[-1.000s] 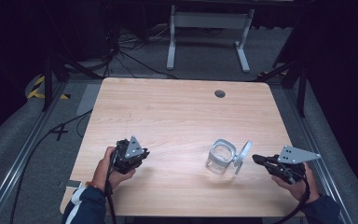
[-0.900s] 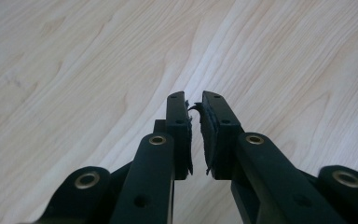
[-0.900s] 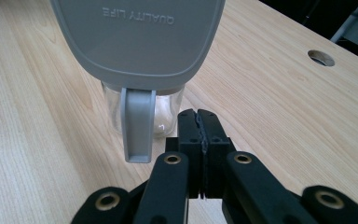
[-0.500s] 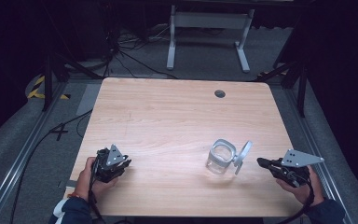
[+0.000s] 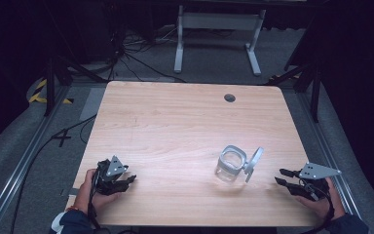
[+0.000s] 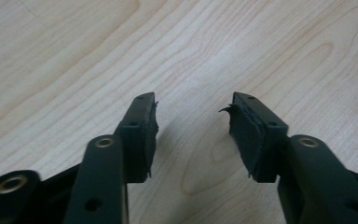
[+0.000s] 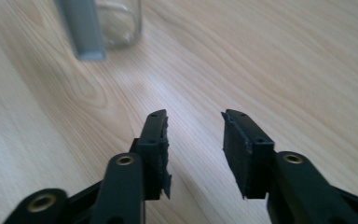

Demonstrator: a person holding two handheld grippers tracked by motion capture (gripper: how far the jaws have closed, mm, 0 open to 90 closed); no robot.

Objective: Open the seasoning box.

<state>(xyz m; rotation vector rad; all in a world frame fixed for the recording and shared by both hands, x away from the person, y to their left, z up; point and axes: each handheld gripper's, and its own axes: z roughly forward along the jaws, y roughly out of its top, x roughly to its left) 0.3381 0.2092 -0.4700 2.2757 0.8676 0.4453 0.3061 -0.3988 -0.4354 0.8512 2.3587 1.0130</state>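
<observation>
1. The left gripper (image 5: 126,180) sits at the near left edge of the counter (image 5: 175,126), lower and closer to the person than it was a second ago, when it was further in over the wood. Its fingers (image 6: 142,135) have just been opening and now stand apart, with bare wood grain between them and nothing held.

2. The glass jar (image 5: 230,165) stands upright right of centre on the counter, in the same spot as in both earlier high views. Its hinged lid (image 5: 254,162) hangs open on the right side, tilted, still attached to the rim.

3. The right gripper (image 5: 283,177) lies at the near right edge, pulled back a little and lower than a second ago. Its fingers (image 7: 156,144) have also just been opening; they are spread with nothing between them. In the right gripper view the jar (image 7: 116,21) and lid (image 7: 81,28) lie ahead, near but apart from the fingers.

4. Judged from this, both hands have settled low with 2 empty, parted sets of fingers: the jar is untouched, and the right gripper looks the likelier one to reach for it.
</observation>
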